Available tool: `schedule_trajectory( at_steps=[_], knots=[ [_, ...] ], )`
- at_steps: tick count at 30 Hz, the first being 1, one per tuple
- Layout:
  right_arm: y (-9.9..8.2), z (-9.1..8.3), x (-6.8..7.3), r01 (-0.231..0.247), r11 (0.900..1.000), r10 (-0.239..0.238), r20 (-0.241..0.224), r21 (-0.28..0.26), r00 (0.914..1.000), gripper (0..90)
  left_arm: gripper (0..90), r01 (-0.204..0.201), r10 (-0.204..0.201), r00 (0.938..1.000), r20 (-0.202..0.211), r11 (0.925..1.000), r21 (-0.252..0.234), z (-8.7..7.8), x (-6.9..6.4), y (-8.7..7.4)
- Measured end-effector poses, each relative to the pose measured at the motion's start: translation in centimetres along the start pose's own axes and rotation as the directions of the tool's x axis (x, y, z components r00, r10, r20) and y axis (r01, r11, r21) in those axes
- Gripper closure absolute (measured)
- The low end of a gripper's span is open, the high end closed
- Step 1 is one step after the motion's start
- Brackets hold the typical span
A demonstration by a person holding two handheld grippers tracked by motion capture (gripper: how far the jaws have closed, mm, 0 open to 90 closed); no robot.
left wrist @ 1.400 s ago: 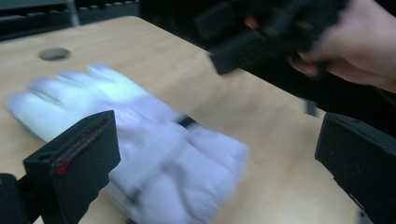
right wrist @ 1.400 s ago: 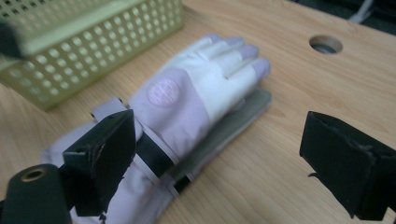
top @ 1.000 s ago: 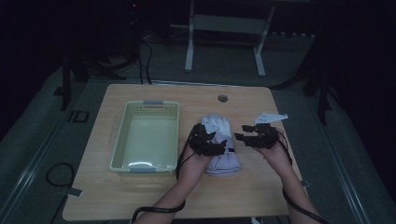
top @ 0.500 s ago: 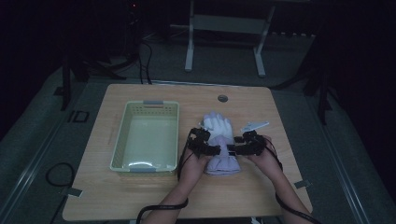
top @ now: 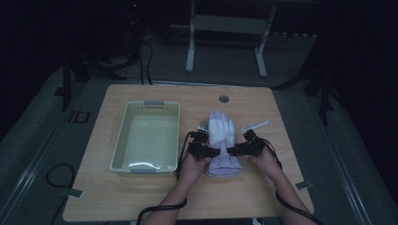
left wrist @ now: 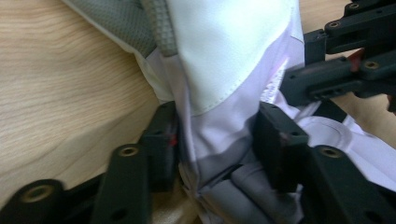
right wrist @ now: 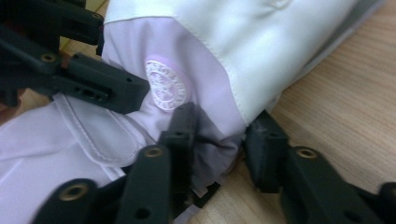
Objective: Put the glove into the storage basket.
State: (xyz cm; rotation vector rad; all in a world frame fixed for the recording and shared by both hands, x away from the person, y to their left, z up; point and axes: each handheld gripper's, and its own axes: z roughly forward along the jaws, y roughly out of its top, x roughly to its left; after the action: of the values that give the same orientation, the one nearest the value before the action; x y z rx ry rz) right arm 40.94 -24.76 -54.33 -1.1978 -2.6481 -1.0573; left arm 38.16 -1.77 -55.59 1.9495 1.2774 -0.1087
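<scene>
A white and lilac glove (top: 220,132) lies flat on the wooden table (top: 281,187), its fingers pointing away from me. My left gripper (top: 205,151) is at the left side of the glove's wrist and my right gripper (top: 235,151) at the right side. In the left gripper view the glove (left wrist: 224,70) has its lilac fabric bunched between the jaws of the left gripper (left wrist: 219,144), which have just been closing. In the right gripper view the right gripper (right wrist: 222,140) has also just been closing, pinching the glove (right wrist: 243,42) at its edge beside a round logo patch.
A pale green plastic basket (top: 123,140) stands on the left half of the table, close to my left hand. A round cable hole (top: 224,99) sits near the far edge. Past the table are a dark floor and a metal stand (top: 225,42).
Both hands have sunk onto the glove's wrist. The glove, crumpled under the grippers before, now lies spread flat. Both pairs of jaws have narrowed onto its fabric.
</scene>
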Motion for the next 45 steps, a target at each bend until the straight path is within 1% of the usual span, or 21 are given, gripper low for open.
schedule_trajectory(
  at_steps=[2, 4, 6, 8, 10, 11, 12, 13, 15, 20, 22, 26, 29, 30, 31, 33, 34, 38, 39, 42, 45],
  knots=[
    [0.2, -0.1, 0.7, 0.025, 0.9997, -0.025, 0.042, 0.001, 0.9988, 77.0, 60.9, -0.011, 0.011, 0.9999, 0.005, 0.9999, -0.004, -0.1, -0.1, 0.0],
    [0.3, -0.2, 1.3, 0.043, 0.9991, -0.043, 0.079, 0.003, 0.9959, 79.9, 65.3, -0.010, 0.010, 0.9999, 0.012, 0.9999, -0.005, -0.3, -0.2, 0.1],
    [0.5, -0.6, 1.8, 0.052, 0.9986, -0.052, 0.106, 0.002, 0.9930, 81.3, 68.4, -0.020, 0.020, 0.9997, 0.016, 0.9998, 0.000, -0.5, -0.5, 0.3],
    [0.5, -0.9, 2.3, 0.053, 0.9986, -0.053, 0.128, -0.003, 0.9904, 81.8, 71.7, -0.016, 0.016, 0.9995, 0.028, 0.9999, -0.006, -0.9, -0.7, 0.5],
    [0.5, -1.4, 2.5, 0.057, 0.9983, -0.054, 0.136, -0.016, 0.9892, 82.0, 71.8, -0.031, 0.032, 0.9991, 0.028, 0.9994, -0.018, -1.3, -1.3, 0.7],
    [0.5, -1.4, 2.5, 0.057, 0.9983, -0.054, 0.136, -0.016, 0.9892, 82.0, 71.8, -0.031, 0.032, 0.9991, 0.028, 0.9994, -0.018, -1.3, -1.3, 0.7],
    [0.5, -1.9, 2.7, 0.060, 0.9978, -0.056, 0.142, -0.027, 0.9882, 82.0, 71.8, -0.054, 0.054, 0.9984, 0.018, 0.9980, -0.032, -1.7, -2.1, 1.1],
    [0.6, -2.7, 2.9, 0.066, 0.9967, -0.058, 0.156, -0.047, 0.9861, 82.1, 71.9, -0.063, 0.064, 0.9978, 0.016, 0.9972, -0.040, -2.0, -2.5, 1.3],
    [0.7, -3.7, 3.2, 0.074, 0.9947, -0.061, 0.163, -0.072, 0.9847, 82.2, 72.0, -0.085, 0.085, 0.9963, 0.014, 0.9951, -0.051, -2.6, -3.2, 1.7],
    [1.1, -6.0, 3.9, 0.084, 0.9904, -0.066, 0.156, -0.110, 0.9855, 82.2, 72.0, -0.124, 0.126, 0.9918, 0.024, 0.9905, -0.059, -4.2, -4.4, 2.8],
    [1.3, -6.7, 4.3, 0.094, 0.9882, -0.074, 0.157, -0.122, 0.9849, 82.2, 72.0, -0.141, 0.142, 0.9894, 0.028, 0.9888, -0.048, -5.0, -4.7, 3.2],
    [1.9, -7.6, 5.3, 0.115, 0.9832, -0.093, 0.155, -0.142, 0.9836, 82.2, 72.0, -0.155, 0.157, 0.9872, 0.032, 0.9869, -0.044, -6.5, -4.9, 3.8],
    [2.5, -7.9, 5.9, 0.129, 0.9792, -0.106, 0.147, -0.157, 0.9834, 82.1, 72.0, -0.170, 0.171, 0.9850, 0.021, 0.9846, -0.040, -7.6, -5.0, 4.1],
    [2.7, -8.0, 6.1, 0.126, 0.9795, -0.103, 0.142, -0.158, 0.9845, 82.1, 71.9, -0.179, 0.180, 0.9836, 0.018, 0.9830, -0.040, -8.0, -5.0, 4.2],
    [2.9, -8.0, 6.4, 0.133, 0.9785, -0.110, 0.142, -0.158, 0.9837, 82.2, 71.9, -0.182, 0.183, 0.9831, 0.016, 0.9825, -0.041, -8.3, -4.8, 4.2],
    [3.5, -8.0, 6.7, 0.132, 0.9783, -0.110, 0.139, -0.160, 0.9841, 82.2, 72.0, -0.172, 0.173, 0.9848, 0.020, 0.9842, -0.044, -8.9, -4.5, 4.4],
    [3.8, -8.0, 7.0, 0.134, 0.9771, -0.111, 0.142, -0.165, 0.9836, 82.2, 72.0, -0.173, 0.174, 0.9846, 0.017, 0.9838, -0.047, -9.3, -4.4, 4.6],
    [4.9, -8.0, 7.9, 0.149, 0.9726, -0.125, 0.138, -0.178, 0.9825, 82.2, 72.0, -0.187, 0.188, 0.9821, 0.010, 0.9812, -0.045, -10.9, -3.9, 5.0],
    [5.2, -8.0, 8.1, 0.152, 0.9715, -0.128, 0.134, -0.182, 0.9826, 82.2, 72.0, -0.195, 0.196, 0.9806, 0.009, 0.9797, -0.046, -11.3, -3.8, 5.1],
    [6.0, -7.8, 8.8, 0.158, 0.9696, -0.136, 0.128, -0.186, 0.9824, 82.2, 71.9, -0.208, 0.208, 0.9780, 0.002, 0.9769, -0.049, -12.3, -3.4, 5.1],
    [6.7, -7.4, 9.7, 0.172, 0.9675, -0.149, 0.130, -0.186, 0.9802, 82.2, 72.0, -0.210, 0.210, 0.9778, -0.004, 0.9766, -0.048, -13.3, -2.8, 5.0]
  ],
)
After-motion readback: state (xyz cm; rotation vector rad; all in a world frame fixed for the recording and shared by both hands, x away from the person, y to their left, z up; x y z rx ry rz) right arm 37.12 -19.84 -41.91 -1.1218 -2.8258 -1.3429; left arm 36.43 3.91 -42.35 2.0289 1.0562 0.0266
